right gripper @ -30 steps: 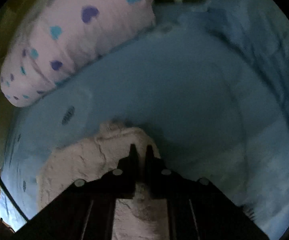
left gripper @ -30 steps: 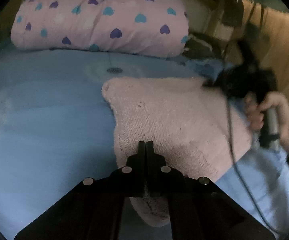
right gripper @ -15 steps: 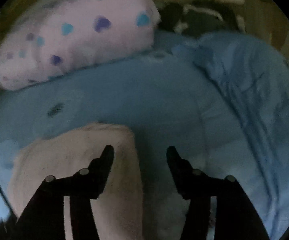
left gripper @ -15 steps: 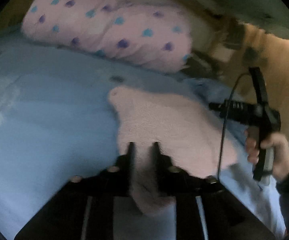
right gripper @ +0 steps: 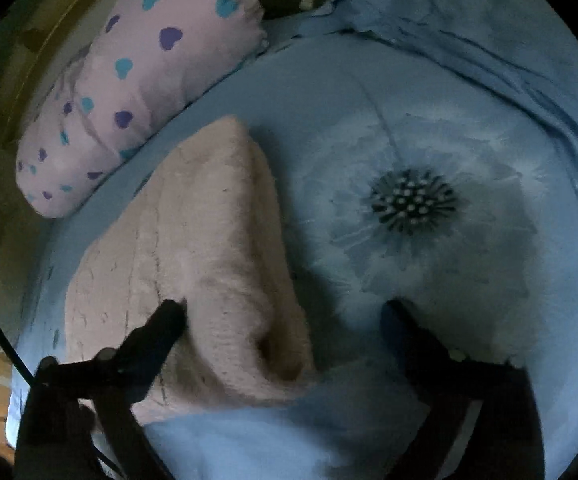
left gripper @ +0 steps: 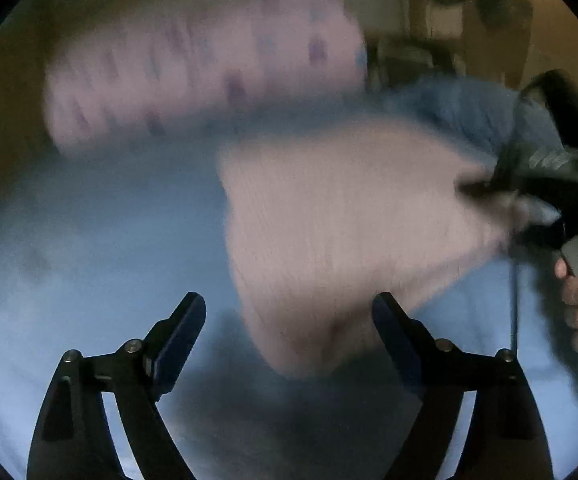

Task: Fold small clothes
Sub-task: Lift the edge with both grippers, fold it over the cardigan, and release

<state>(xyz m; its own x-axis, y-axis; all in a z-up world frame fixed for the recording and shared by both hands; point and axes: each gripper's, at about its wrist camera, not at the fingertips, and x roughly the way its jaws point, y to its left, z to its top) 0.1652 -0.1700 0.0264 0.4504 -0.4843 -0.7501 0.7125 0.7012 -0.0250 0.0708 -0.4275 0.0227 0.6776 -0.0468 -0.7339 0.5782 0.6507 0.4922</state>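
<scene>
a blue flowered bed (right gripper: 469, 128) fills both views, with a pink heart-print pillow (right gripper: 137, 92) lying far ahead of the claws. a pale pink knitted garment (right gripper: 217, 248), partly folded, lies on the bed sheet. in the right wrist view it sits ahead and to the left, its long axis running away from the claw. the right claw (right gripper: 283, 312) is spread wide, gripping nothing, its left finger touching the knit. the left claw (left gripper: 289, 312), blurred, is also wide apart and empty, the garment (left gripper: 341, 232) just ahead between its fingers. both claws look about equally near.
</scene>
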